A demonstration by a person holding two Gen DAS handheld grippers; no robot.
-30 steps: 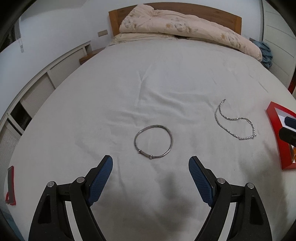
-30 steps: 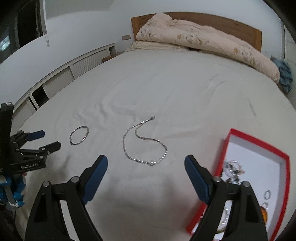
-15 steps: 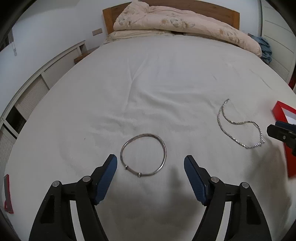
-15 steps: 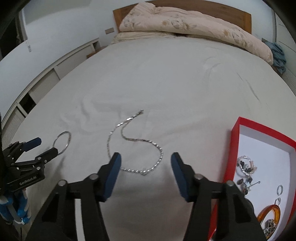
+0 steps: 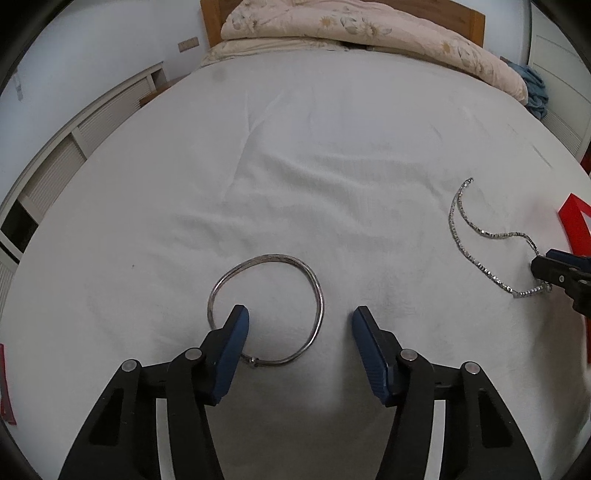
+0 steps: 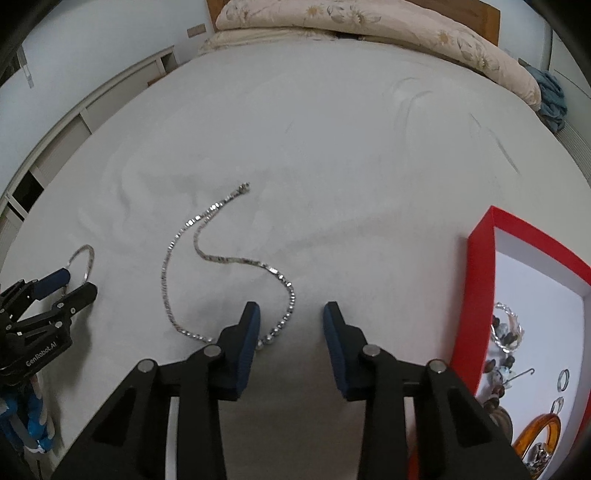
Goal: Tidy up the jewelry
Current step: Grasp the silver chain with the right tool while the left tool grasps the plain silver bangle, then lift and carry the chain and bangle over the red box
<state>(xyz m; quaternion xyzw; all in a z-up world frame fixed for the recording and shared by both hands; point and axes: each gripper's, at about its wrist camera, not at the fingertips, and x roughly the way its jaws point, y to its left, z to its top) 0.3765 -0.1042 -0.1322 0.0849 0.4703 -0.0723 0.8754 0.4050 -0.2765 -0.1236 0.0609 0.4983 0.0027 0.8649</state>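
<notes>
A silver bangle (image 5: 266, 310) lies on the white bed sheet. My left gripper (image 5: 299, 325) is open and low over it, its left finger (image 5: 234, 332) inside the ring and the ring's right side between the fingers. A silver chain necklace (image 6: 225, 266) lies curled on the sheet. My right gripper (image 6: 291, 321) is open, narrower, with the chain's near bend between its fingers. The right gripper also shows in the left wrist view (image 5: 554, 273) at the chain's (image 5: 480, 236) end. The left gripper shows in the right wrist view (image 6: 62, 288) at the bangle (image 6: 83, 258).
A red-rimmed white box (image 6: 524, 251) holding several jewelry pieces sits at the right on the bed; its corner shows in the left wrist view (image 5: 570, 221). A rumpled floral duvet (image 5: 369, 33) lies by the wooden headboard. White cabinets (image 5: 74, 147) run along the left wall.
Both grippers moved forward and down onto the sheet. The left now straddles the bangle's right side; the right narrowed and now straddles the chain's near bend.
</notes>
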